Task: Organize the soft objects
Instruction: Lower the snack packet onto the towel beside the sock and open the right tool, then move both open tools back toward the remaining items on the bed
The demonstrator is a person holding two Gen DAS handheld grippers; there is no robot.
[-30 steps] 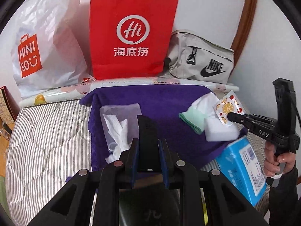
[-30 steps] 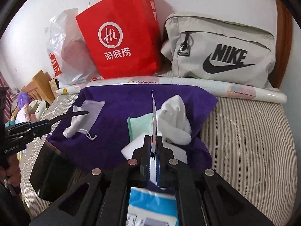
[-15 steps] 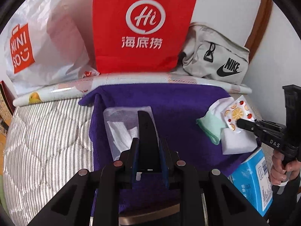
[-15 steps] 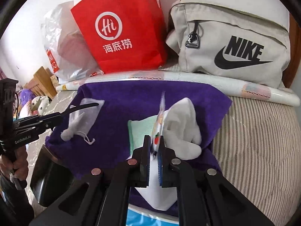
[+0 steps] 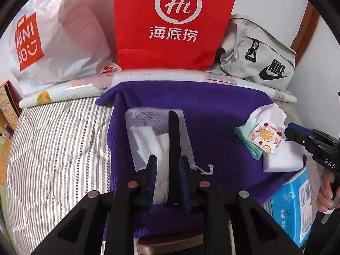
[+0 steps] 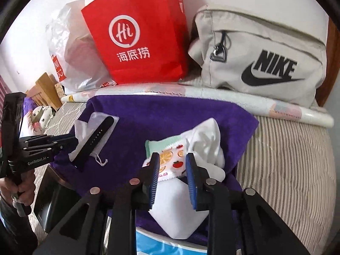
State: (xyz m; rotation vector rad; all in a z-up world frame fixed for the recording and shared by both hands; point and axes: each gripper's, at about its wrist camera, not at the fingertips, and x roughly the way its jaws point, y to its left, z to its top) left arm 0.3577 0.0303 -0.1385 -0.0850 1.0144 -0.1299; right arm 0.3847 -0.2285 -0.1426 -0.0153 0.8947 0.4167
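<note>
Our left gripper point(image 5: 167, 176) is clamped on a black perforated rubber strap point(image 5: 174, 144), which juts forward from between the pads over a sheer white mesh drawstring pouch point(image 5: 153, 136) with crumpled white tissue inside. Our right gripper point(image 6: 172, 170) has its jaws opening; the small white sachet printed with orange slices and tomatoes point(image 6: 170, 161) lies flat between the blue pads, and they no longer press on it. That sachet rests on a mint-green folded cloth point(image 6: 167, 143), beside a crumpled white soft cloth point(image 6: 207, 140) and above a white foam block point(image 6: 178, 212). All of this sits on a purple terry towel point(image 6: 170, 119) spread over the grey-and-white striped quilted mattress point(image 6: 293, 170). Nearer to us a light-blue tissue pack point(image 5: 291, 204) lies at the towel's edge. Farther out, a long printed white roll point(image 5: 148, 78) runs along the towel's far side, and behind it stand a red paper bag point(image 5: 170, 21), a white plastic shopping bag point(image 5: 59, 31) and a beige canvas pouch point(image 6: 265, 57) against the wall.
</note>
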